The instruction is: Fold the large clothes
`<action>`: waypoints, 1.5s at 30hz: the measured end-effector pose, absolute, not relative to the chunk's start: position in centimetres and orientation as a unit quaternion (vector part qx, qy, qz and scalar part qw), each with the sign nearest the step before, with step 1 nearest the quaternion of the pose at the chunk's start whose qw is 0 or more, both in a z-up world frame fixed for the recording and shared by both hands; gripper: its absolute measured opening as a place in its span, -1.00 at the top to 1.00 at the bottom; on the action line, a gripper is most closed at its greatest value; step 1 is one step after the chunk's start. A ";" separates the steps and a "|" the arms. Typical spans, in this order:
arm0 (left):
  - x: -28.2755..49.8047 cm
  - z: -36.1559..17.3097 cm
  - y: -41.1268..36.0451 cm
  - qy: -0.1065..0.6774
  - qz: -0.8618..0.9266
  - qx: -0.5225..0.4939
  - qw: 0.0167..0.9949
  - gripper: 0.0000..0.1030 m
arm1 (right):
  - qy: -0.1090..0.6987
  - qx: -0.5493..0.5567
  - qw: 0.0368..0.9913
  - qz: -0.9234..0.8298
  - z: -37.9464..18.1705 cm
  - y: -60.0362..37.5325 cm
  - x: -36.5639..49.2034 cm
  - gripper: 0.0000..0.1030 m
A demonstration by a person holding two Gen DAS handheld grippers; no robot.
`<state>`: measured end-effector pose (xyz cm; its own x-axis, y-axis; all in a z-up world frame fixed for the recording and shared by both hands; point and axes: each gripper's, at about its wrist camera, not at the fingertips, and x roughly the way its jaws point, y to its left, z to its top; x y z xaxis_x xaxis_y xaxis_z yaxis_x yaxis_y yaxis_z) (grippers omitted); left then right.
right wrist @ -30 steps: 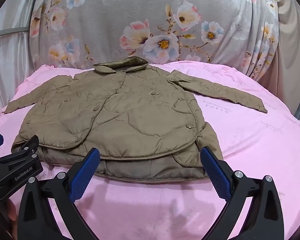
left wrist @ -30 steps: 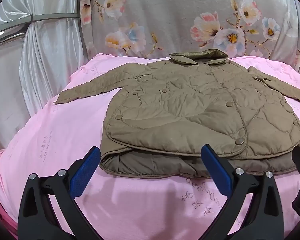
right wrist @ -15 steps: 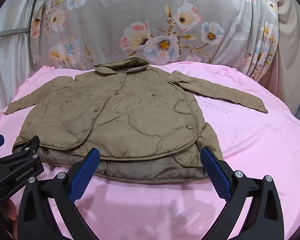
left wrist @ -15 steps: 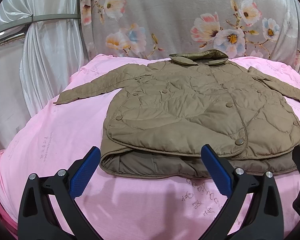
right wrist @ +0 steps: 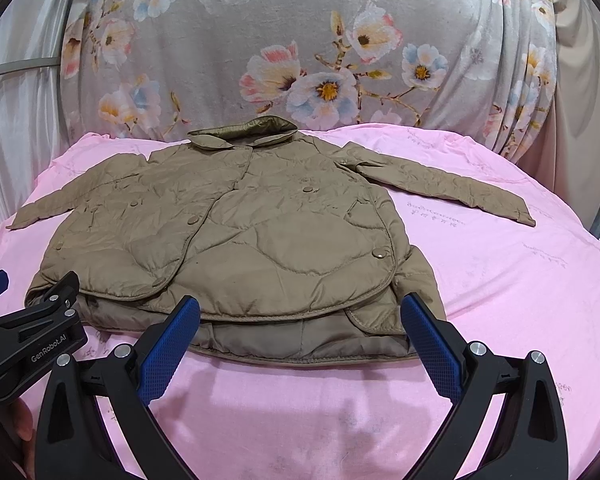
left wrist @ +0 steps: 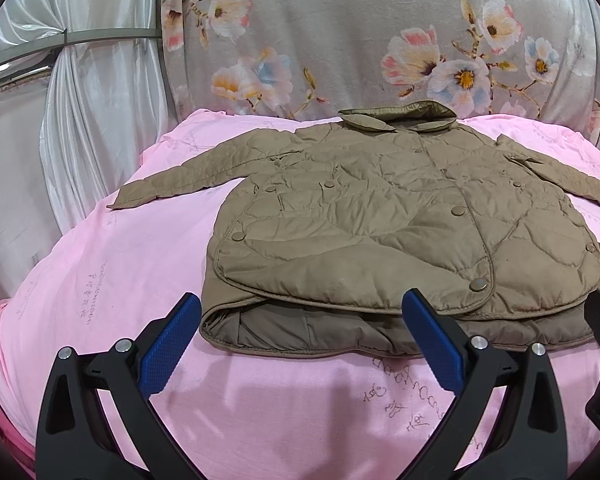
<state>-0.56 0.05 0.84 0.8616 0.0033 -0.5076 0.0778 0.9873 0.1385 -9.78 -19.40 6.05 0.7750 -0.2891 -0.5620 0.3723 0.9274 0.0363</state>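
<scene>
Both grippers, left [left wrist: 300, 340] and right [right wrist: 300, 340], we are holding wide open and empty just short of the jacket [left wrist: 380, 220] ahead, judging it soft, puffy, slippery, best pinched at its hem corners.

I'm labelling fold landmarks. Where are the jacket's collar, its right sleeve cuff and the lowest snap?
collar [right wrist: 274, 126], right wrist view, on its raised back edge.
right sleeve cuff [right wrist: 522, 213], right wrist view, on the sleeve's open end.
lowest snap [left wrist: 478, 283], left wrist view, on the button near the front flap's corner.
</scene>
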 end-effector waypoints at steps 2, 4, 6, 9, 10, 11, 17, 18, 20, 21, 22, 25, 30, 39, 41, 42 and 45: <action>-0.6 0.9 0.1 0.262 -0.019 0.077 0.962 -0.91 | 0.285 0.073 0.939 -0.176 6.1 -19.4 -9.8 -0.90; -0.6 0.8 0.0 0.262 -0.020 0.077 0.962 -0.91 | 0.286 0.073 0.939 -0.176 6.1 -19.4 -9.8 -0.90; -0.6 0.8 0.0 0.262 -0.019 0.077 0.962 -0.91 | 0.285 0.073 0.939 -0.176 6.1 -19.4 -9.8 -0.90; -0.6 0.8 0.0 0.262 -0.019 0.077 0.962 -0.91 | 0.285 0.073 0.939 -0.176 6.1 -19.4 -9.8 -0.90; -0.6 0.8 0.0 0.262 -0.019 0.077 0.962 -0.91 | 0.285 0.073 0.939 -0.176 6.1 -19.4 -9.8 -0.90; -0.6 0.8 0.1 0.262 -0.019 0.077 0.962 -0.91 | 0.285 0.073 0.939 -0.176 6.1 -19.4 -9.8 -0.90; -0.6 0.8 0.0 0.262 -0.019 0.077 0.962 -0.91 | 0.285 0.073 0.939 -0.176 6.0 -19.4 -9.9 -0.90; -0.6 0.8 0.0 0.262 -0.019 0.077 0.962 -0.91 | 0.285 0.073 0.939 -0.176 6.0 -19.4 -9.9 -0.90; -0.7 1.0 0.1 0.260 -0.019 0.074 0.962 -0.91 | 0.285 0.073 0.939 -0.176 6.0 -19.4 -9.9 -0.90; -0.7 1.0 0.2 0.261 -0.018 0.073 0.963 -0.91 | 0.286 0.073 0.939 -0.177 6.0 -19.4 -9.9 -0.90; -0.8 1.1 0.3 0.261 -0.018 0.072 0.963 -0.91 | 0.286 0.073 0.939 -0.176 6.0 -19.4 -9.9 -0.90; -0.9 1.1 0.5 0.267 -0.019 0.070 0.961 -0.91 | 0.285 0.070 0.940 -0.176 6.1 -19.2 -9.9 -0.90; -1.2 0.8 0.6 0.265 -0.018 0.070 0.962 -0.91 | 0.283 0.064 0.941 -0.172 6.2 -18.6 -10.2 -0.90; -1.5 0.7 0.5 0.261 -0.018 0.074 0.962 -0.91 | 0.288 0.064 0.940 -0.169 6.1 -18.6 -10.6 -0.90; -1.5 0.6 0.5 0.262 -0.017 0.074 0.962 -0.91 | 0.289 0.063 0.940 -0.169 6.1 -18.7 -10.6 -0.90; -1.5 0.6 0.4 0.263 -0.018 0.074 0.962 -0.91 | 0.290 0.063 0.940 -0.169 6.0 -18.6 -10.6 -0.90; -1.5 0.5 0.4 0.263 -0.018 0.074 0.962 -0.91 | 0.292 0.062 0.939 -0.169 6.0 -18.6 -10.5 -0.90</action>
<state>-1.54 0.40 0.49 0.8607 0.0052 -0.5092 0.0729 0.9884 0.1332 -10.45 -18.64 6.01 0.7724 -0.2813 -0.5694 0.3538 0.9352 0.0179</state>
